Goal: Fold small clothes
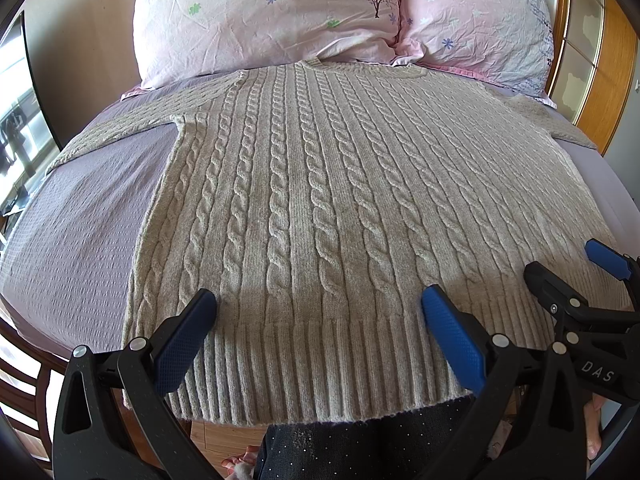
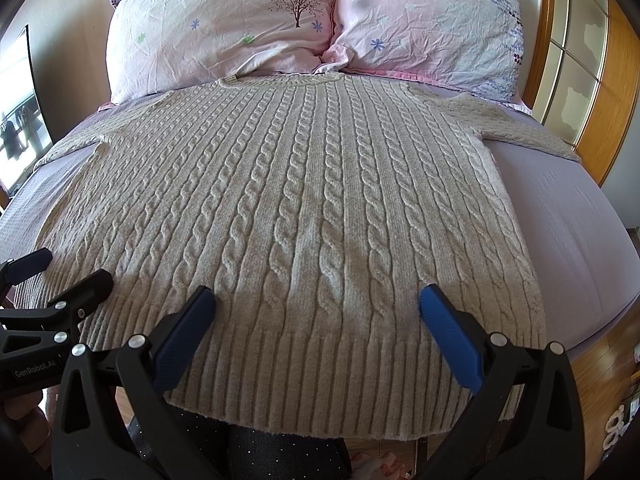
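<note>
A grey cable-knit sweater point(image 1: 312, 184) lies flat on the bed, collar toward the pillows, ribbed hem hanging over the near edge; it also shows in the right wrist view point(image 2: 304, 200). Both sleeves spread out to the sides. My left gripper point(image 1: 318, 304) is open and empty just above the hem, left of centre. My right gripper point(image 2: 318, 302) is open and empty above the hem, right of centre. The right gripper point(image 1: 560, 268) shows at the right edge of the left wrist view; the left gripper point(image 2: 64, 268) shows at the left edge of the right wrist view.
Two pink floral pillows point(image 1: 264, 16) point(image 2: 424, 24) lie at the head of the lilac bed sheet point(image 1: 80, 216) point(image 2: 568, 220). A wooden headboard point(image 2: 616, 80) stands at the right. A window point(image 1: 16, 112) is at the left. Wooden floor point(image 2: 600, 376) lies below the bed edge.
</note>
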A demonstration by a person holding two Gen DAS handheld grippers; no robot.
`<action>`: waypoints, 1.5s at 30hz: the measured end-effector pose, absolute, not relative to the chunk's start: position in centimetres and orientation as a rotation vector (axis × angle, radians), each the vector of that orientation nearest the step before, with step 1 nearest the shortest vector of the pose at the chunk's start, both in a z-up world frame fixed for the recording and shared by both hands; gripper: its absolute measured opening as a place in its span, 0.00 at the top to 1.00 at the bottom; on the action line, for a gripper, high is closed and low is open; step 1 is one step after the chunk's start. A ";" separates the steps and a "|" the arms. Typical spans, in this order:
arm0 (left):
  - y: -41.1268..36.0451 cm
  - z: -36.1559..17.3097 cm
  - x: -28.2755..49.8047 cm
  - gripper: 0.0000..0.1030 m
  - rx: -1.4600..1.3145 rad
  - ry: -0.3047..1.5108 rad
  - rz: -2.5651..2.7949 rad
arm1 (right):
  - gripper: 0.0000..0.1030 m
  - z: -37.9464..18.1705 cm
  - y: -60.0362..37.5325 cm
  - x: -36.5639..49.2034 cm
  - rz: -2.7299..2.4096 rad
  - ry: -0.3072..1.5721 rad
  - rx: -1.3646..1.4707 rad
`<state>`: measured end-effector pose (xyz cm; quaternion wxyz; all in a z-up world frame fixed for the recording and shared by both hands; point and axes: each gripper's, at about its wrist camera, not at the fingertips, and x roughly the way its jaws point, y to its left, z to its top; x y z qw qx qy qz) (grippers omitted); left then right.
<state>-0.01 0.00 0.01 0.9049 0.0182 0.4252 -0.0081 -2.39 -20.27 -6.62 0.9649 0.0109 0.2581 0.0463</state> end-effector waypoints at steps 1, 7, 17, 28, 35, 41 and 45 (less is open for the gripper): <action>0.0 0.0 0.0 0.01 0.037 0.878 -0.017 | 0.02 -6.6 -20.3 -2.4 0.094 0.522 0.022; 0.0 0.0 0.0 0.01 0.038 0.878 -0.017 | 0.02 -6.6 -20.3 -2.4 0.094 0.522 0.022; 0.0 0.0 0.0 0.01 0.037 0.877 -0.017 | 0.02 -6.6 -20.3 -2.4 0.094 0.522 0.022; 0.0 0.0 0.0 0.01 0.038 0.877 -0.017 | 0.02 -6.6 -20.3 -2.4 0.094 0.521 0.022; 0.0 0.0 0.0 0.01 0.038 0.876 -0.017 | 0.02 -6.6 -20.3 -2.5 0.094 0.521 0.022; 0.0 0.0 0.0 0.01 0.037 0.876 -0.017 | 0.02 -6.6 -20.3 -2.4 0.094 0.520 0.022; 0.0 0.0 0.0 0.01 0.038 0.873 -0.017 | 0.02 -6.7 -20.3 -2.3 0.096 0.501 0.023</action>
